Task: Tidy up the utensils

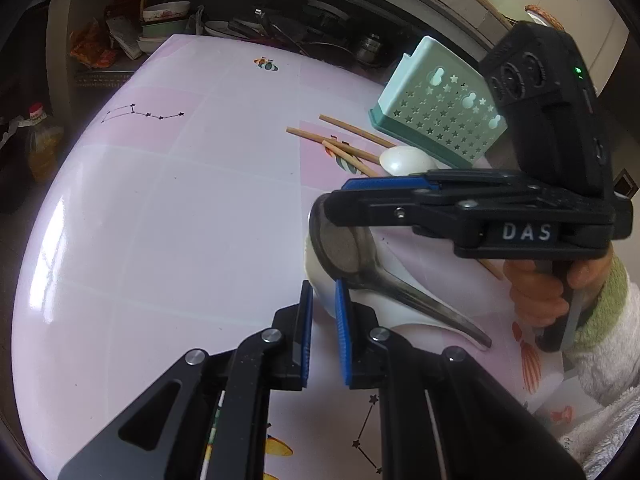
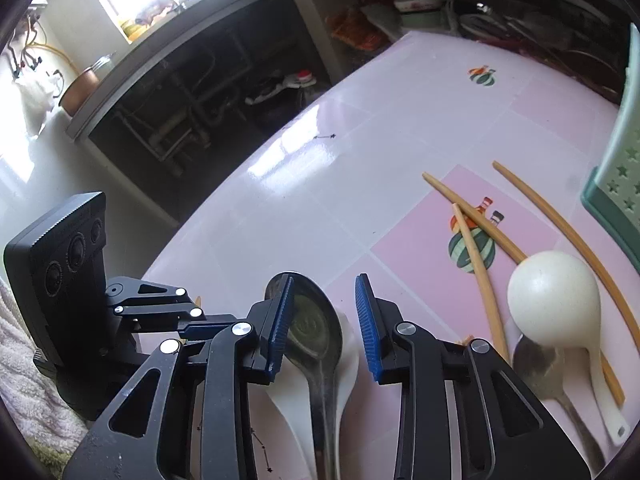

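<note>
The right tool (image 2: 324, 324) straddles a smoky grey spoon (image 2: 316, 332) stacked on a white spoon (image 2: 352, 356), pads apart, not yet gripping. The left tool (image 1: 324, 332), nearly clenched, holds nothing. Next, judged: squeeze, lift, carry rightward to the green holder (image 1: 436, 108).

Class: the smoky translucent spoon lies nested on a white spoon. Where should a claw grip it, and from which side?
Grip the smoky spoon at its narrow neck, coming from above with fingers either side. The bowl is wide and nested in the white spoon; the neck is slimmer.
</note>
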A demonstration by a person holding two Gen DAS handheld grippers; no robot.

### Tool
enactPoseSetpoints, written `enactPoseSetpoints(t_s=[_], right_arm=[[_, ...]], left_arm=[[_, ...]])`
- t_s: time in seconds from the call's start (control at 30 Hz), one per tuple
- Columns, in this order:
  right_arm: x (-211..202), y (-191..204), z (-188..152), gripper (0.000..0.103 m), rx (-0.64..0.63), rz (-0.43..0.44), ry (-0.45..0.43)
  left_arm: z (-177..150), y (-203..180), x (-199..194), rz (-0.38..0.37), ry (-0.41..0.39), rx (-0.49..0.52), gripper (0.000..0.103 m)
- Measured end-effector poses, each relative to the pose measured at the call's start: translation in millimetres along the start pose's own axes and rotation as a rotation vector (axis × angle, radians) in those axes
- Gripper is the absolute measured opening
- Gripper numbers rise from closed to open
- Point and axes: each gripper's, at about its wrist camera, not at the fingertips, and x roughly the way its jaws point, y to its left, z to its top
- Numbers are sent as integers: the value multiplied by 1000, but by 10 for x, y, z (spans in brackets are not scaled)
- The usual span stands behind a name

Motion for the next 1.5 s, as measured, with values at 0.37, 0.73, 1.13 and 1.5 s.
enactPoseSetpoints(t_s=[0.37, 0.73, 1.13, 1.5], right_arm=[[83, 60, 108, 9, -138, 83, 91], [-619, -24, -139, 0, -55, -93, -165], [-1768, 60, -794, 0, 143, -453, -570], [-2505, -49, -1016, 0, 195, -622, -812]], left_arm=[[1, 39, 0, -11, -7, -25, 10], [33, 32, -90, 13, -35, -65, 7], [478, -457, -807, 117, -311, 129, 1], [1540, -1326, -1358, 205, -701, 464, 1]])
